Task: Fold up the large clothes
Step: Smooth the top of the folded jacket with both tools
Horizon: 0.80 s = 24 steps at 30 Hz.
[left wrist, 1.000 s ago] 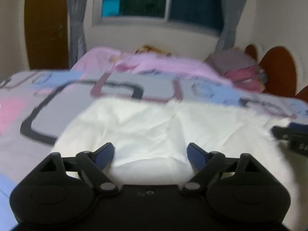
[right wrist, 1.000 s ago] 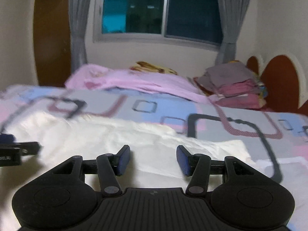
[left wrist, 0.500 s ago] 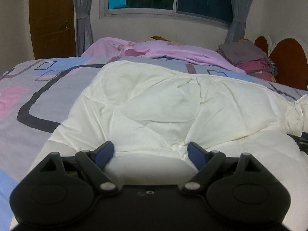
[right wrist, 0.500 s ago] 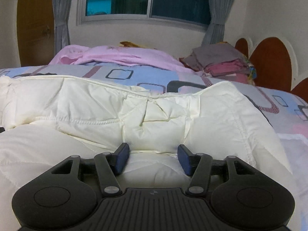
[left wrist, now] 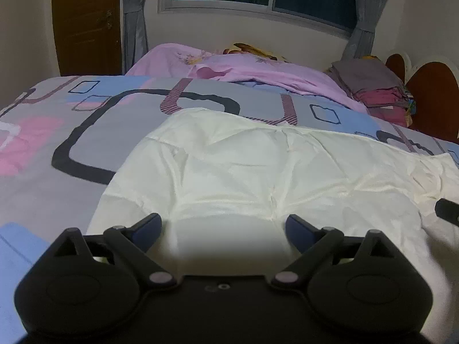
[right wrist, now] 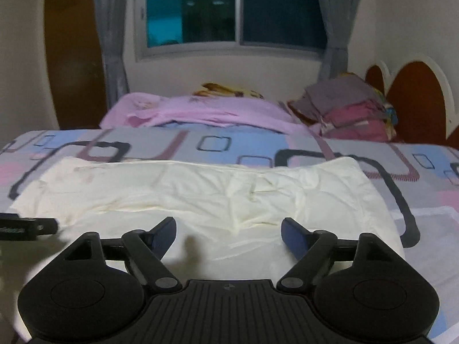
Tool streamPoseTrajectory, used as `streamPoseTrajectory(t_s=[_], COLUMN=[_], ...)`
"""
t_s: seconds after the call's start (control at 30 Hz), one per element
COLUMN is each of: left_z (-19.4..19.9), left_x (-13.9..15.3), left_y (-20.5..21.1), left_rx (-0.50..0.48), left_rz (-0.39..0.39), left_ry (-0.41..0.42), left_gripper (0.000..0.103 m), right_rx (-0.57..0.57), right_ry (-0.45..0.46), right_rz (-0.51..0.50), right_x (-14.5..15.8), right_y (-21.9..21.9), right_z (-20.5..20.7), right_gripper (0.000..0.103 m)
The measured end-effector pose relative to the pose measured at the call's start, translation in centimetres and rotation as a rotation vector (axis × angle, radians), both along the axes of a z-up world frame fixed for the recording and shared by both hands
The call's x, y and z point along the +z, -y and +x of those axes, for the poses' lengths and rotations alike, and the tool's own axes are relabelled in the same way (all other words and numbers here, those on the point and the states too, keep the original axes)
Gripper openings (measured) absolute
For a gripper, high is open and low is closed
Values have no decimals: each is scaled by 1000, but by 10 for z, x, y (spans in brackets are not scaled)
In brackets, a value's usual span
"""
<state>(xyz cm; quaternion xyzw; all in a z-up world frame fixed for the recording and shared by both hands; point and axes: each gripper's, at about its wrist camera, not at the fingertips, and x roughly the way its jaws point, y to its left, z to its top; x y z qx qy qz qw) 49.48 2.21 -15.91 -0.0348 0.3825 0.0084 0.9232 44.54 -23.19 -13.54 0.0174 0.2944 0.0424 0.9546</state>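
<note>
A cream quilted garment point(left wrist: 258, 172) lies spread flat on the patterned bed, its far edge folded over; it also shows in the right wrist view point(right wrist: 215, 195). My left gripper point(left wrist: 223, 225) is open and empty just above the garment's near left part. My right gripper point(right wrist: 229, 230) is open and empty above its near right part. The right gripper's tip point(left wrist: 447, 210) shows at the right edge of the left wrist view, and the left gripper's tip point(right wrist: 25, 226) at the left edge of the right wrist view.
The bed has a grey, blue and pink patterned cover point(left wrist: 86, 132). A pink blanket point(left wrist: 243, 68) lies at the back. Folded grey and maroon clothes point(right wrist: 350, 109) are stacked by the brown headboard point(right wrist: 416, 100). A window, curtains and a wooden door stand behind.
The garment was raised and bulging half a second ago; now it lies flat on the bed. Both grippers have pulled back and up. The jaws have stayed open throughout.
</note>
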Motion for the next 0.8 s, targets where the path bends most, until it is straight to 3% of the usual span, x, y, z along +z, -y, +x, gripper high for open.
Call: streamPoseTrajectory(t_s=[0.27,0.43,0.5,0.67,0.8], left_z=[-27,-38,-40,-42,-47], left_x=[8,-2,-9,-14,-6], left_y=[3,4,5,7,2], left_rx=[-4,6,8,12,15], left_rz=[7,15,28,48,33], left_ry=[-7,-33,-35,-26,-27], left_gripper=[94,95,96,96,92], right_rx=[-41,-80,-67,-63,-56], right_ry=[-21,-77,-119,-127,-115], right_rz=[-20,-64,-56,-36,37], right_x=[-4,-27,-43,-56,-38], right_y=[4,13,17,21,35], right_z=[-32,-39,-35,-31,-38], right_gripper=[80,80,80,81,81])
